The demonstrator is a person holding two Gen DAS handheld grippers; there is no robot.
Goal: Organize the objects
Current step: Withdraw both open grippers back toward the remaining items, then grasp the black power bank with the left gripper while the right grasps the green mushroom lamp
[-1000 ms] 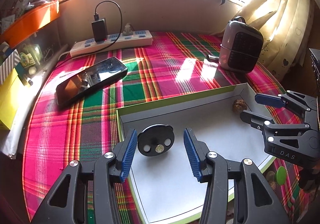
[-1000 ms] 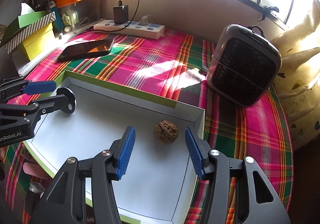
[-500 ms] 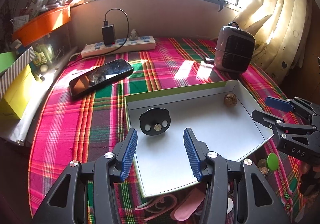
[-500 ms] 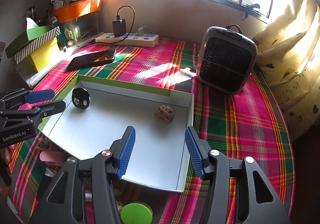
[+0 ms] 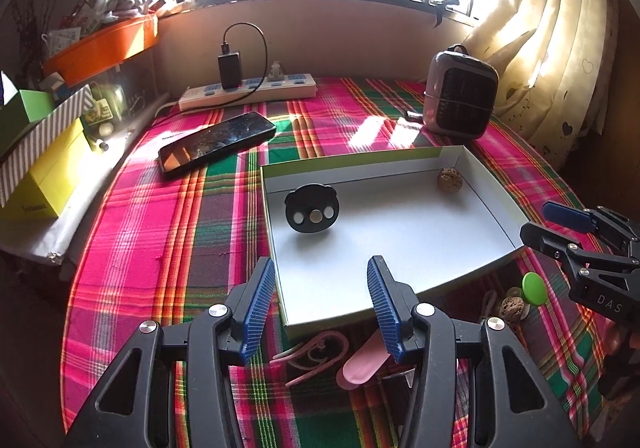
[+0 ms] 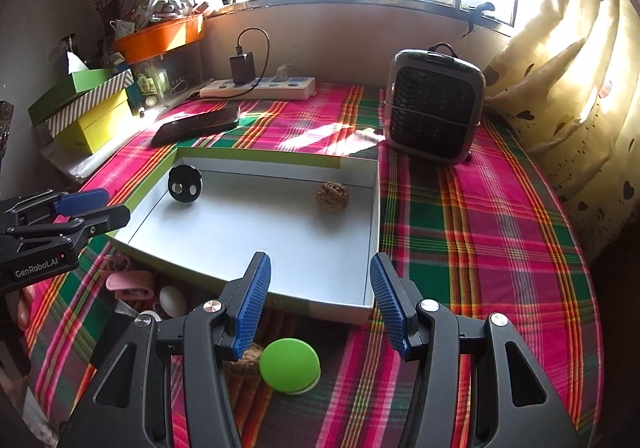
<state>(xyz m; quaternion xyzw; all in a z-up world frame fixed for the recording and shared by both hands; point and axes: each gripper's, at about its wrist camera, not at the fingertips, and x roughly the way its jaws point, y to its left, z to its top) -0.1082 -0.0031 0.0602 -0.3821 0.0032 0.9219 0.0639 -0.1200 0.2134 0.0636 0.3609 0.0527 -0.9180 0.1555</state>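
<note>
Both grippers, left gripper (image 5: 318, 304) and right gripper (image 6: 320, 300), have pulled back from the tray (image 5: 400, 276), jaws apart and empty; a walnut (image 6: 333, 196) and black disc (image 5: 312, 213) stay inside.

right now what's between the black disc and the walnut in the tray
Nothing: in both wrist views, only bare white tray floor lies between the black disc and the walnut.

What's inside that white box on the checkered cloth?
Inside the white box lie two things: a walnut near its right wall and a black round piece with small metal discs by the left corner. The near wall hides a strip of floor.
</note>
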